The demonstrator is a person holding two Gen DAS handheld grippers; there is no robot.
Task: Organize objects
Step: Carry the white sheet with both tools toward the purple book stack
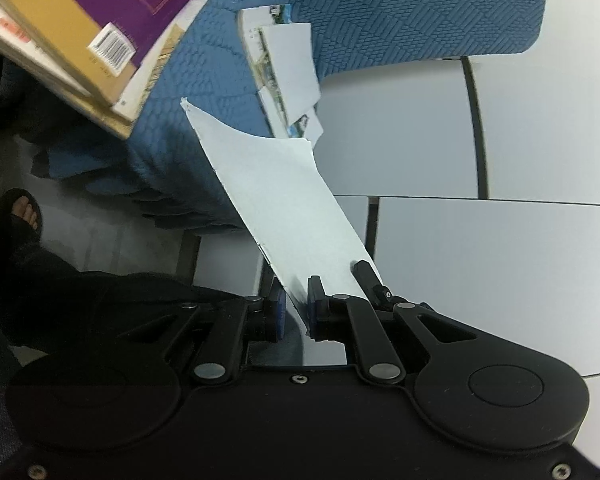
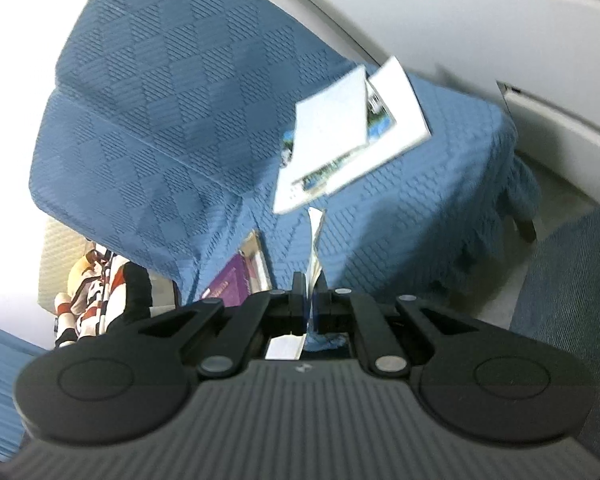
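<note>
We hold 1 white card (image 1: 284, 208) clenched in both the left hand-held gripper (image 1: 296, 304) and the right hand-held gripper (image 2: 310, 300), its long axis running toward the loose photo cards (image 1: 288, 76) ahead.

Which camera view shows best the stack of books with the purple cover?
The left wrist view shows the stack of books best: purple cover, barcode and page edges are sharp, resting on the blue quilted cover. The right wrist view shows only a small purple corner, partly hidden behind the right gripper.

Beside the quilted, matt blue cloth cover (image 1: 400, 12) lie glossy-covered books (image 1: 100, 20); on it, smooth matt paper sheets (image 1: 288, 68).
</note>
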